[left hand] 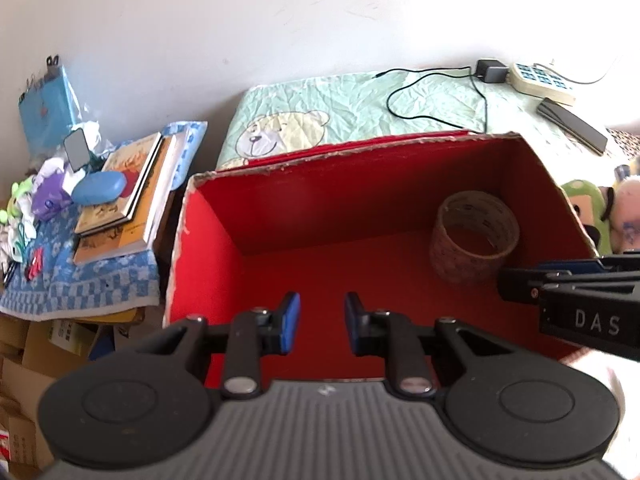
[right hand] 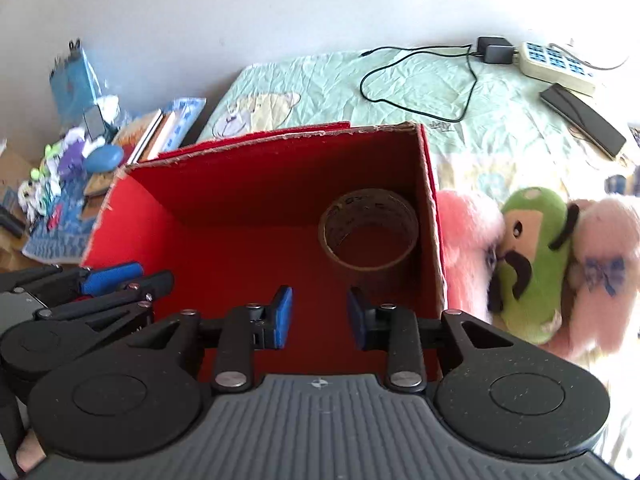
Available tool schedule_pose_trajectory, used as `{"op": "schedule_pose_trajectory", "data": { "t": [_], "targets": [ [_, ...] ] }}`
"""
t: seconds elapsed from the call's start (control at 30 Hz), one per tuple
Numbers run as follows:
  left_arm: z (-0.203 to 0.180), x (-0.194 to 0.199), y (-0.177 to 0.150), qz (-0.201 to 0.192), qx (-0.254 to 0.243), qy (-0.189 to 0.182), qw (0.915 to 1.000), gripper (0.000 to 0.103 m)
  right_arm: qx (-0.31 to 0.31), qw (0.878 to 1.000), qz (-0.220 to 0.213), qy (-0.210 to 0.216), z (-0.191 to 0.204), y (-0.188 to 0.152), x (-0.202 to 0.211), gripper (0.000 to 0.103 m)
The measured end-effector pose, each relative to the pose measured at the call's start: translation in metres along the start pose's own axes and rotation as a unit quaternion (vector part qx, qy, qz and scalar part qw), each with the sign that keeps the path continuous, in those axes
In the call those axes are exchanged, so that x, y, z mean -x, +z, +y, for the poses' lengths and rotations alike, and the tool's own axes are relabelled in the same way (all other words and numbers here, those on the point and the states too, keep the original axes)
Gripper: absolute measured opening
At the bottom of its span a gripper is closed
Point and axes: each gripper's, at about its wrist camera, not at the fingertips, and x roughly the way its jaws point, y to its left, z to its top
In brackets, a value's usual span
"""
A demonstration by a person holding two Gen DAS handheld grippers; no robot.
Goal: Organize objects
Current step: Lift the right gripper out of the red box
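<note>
Brown translucent tape roll [right hand: 369, 234] upright in red-lined cardboard box [right hand: 256, 168].

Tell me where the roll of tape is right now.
The roll of tape lies inside the red box, in its far right corner, in both wrist views; plush toys sit just outside that wall.

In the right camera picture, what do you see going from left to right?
Books → red box → tape roll → green plush toy
</note>
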Motion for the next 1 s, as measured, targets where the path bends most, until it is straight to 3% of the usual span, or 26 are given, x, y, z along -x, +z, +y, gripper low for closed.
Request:
{"op": "schedule_pose_trajectory", "data": {
  "t": [0.07,0.2,0.57,1.0],
  "targets": [
    [-0.002,0.007,-0.004,-0.003,-0.007,0.001,1.0,0.022,-0.01,1.0,-0.009,-0.003,-0.005,0.0,0.004,0.033],
    [-0.006,0.02,-0.013,-0.004,-0.02,0.006,0.9998,0.034,-0.021,0.999,-0.022,-0.008,0.002,-0.011,0.024,0.033],
    [-0.013,0.046,-0.043,-0.013,-0.043,0.003,0.999,0.038,-0.054,0.997,-0.049,-0.016,0.018,-0.054,0.065,0.033],
    [-0.027,0.065,-0.067,-0.02,-0.064,-0.021,0.9975,0.048,-0.11,0.993,-0.044,-0.012,0.012,-0.098,0.087,0.033]
  ]
}}
